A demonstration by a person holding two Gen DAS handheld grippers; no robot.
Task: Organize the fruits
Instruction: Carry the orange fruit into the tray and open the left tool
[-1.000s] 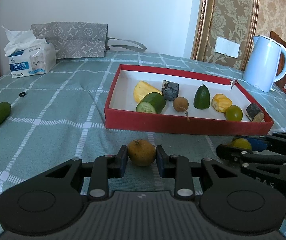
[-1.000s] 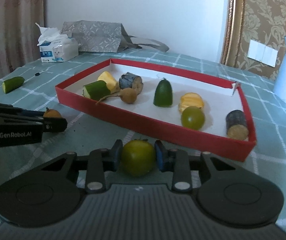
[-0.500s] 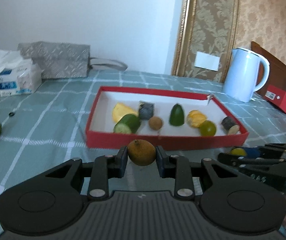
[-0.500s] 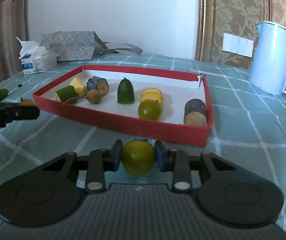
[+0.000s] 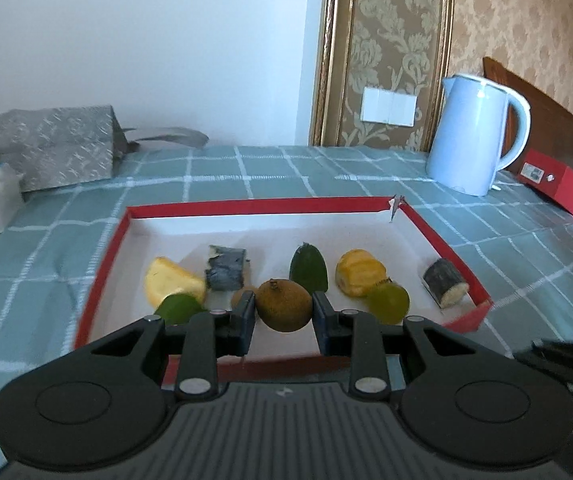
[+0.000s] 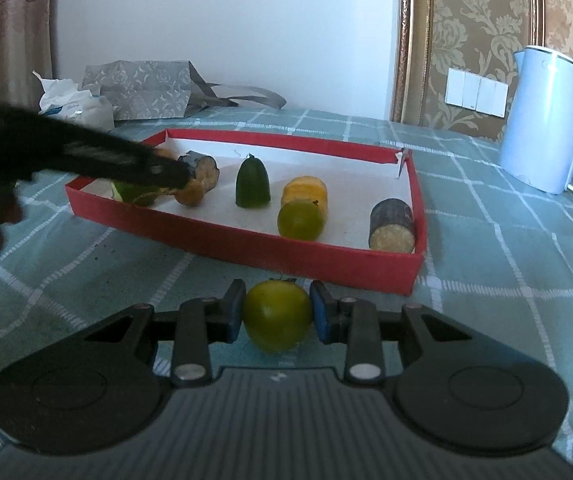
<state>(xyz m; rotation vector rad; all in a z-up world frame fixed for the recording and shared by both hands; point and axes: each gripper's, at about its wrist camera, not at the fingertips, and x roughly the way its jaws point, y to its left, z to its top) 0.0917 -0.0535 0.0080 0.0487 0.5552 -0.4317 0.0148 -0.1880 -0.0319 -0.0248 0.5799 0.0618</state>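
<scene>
My left gripper [image 5: 284, 318] has its jaws clamped on a round brown longan-like fruit [image 5: 283, 305] over the red-walled shallow tray [image 5: 102, 264] for dropping in — my right gripper [image 6: 275, 318] pinches a round green fruit [image 6: 275, 321] near the tray's front wall.

- The left gripper [image 5: 284, 316] is black plastic — two flat arms with a shiny round screw on each.
- The right gripper [image 6: 275, 316] looks the same, with blue pads [image 6: 320, 315] and a ribbed grey body.
</scene>
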